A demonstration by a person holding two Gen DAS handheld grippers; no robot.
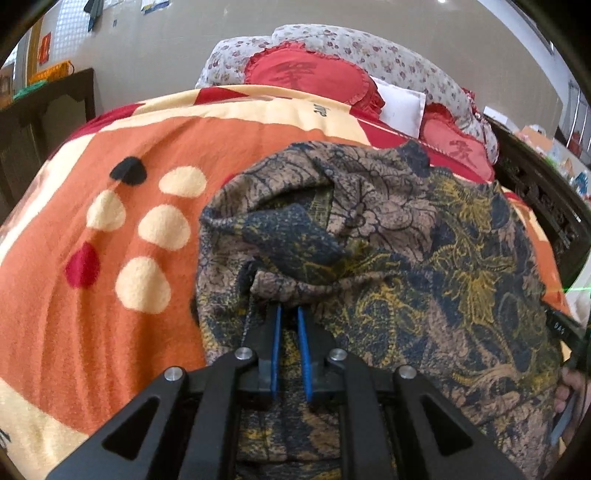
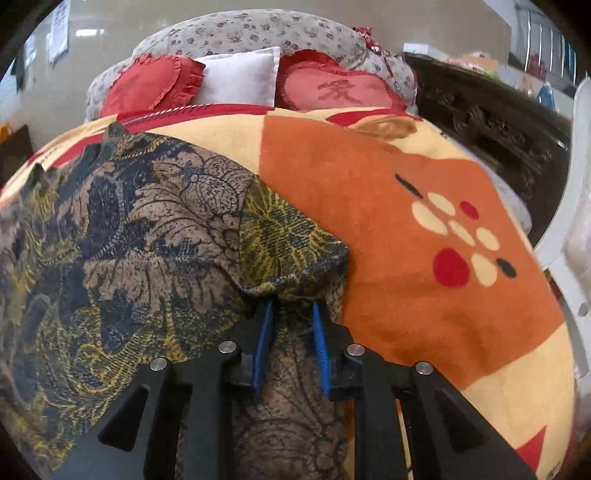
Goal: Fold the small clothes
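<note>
Black linkage arms with blue-padded fingers fill the bottom of both wrist views, and each tool has cloth between its pads. Beneath everything lies the fleece blanket in orange, cream and red with cream and red dots point(image 1: 110, 184) point(image 2: 388, 206), spread over the whole bed. On it sits the task's thing, a knitted garment printed with tan, navy and mustard leaf and flower shapes point(image 1: 424, 258) point(image 2: 129, 229); it covers the middle of the blanket toward the near edge, rumpled and partly doubled over itself.

At the far edge of the bed, a floral-print quilt roll point(image 1: 369, 51) point(image 2: 240, 33) backs two red heart-shaped cushions with frilled rims point(image 1: 306, 77) point(image 2: 340, 88), and a small white square pillow point(image 1: 402, 107) point(image 2: 240, 79) is wedged between them.

Left gripper point(image 1: 290, 314): its jaws are nearly together, pinching a gathered fold of the garment's left side. Right gripper point(image 2: 293, 308): its jaws stand a little wider, with the garment's right-hand folded corner bunched over the tips and between them.
</note>
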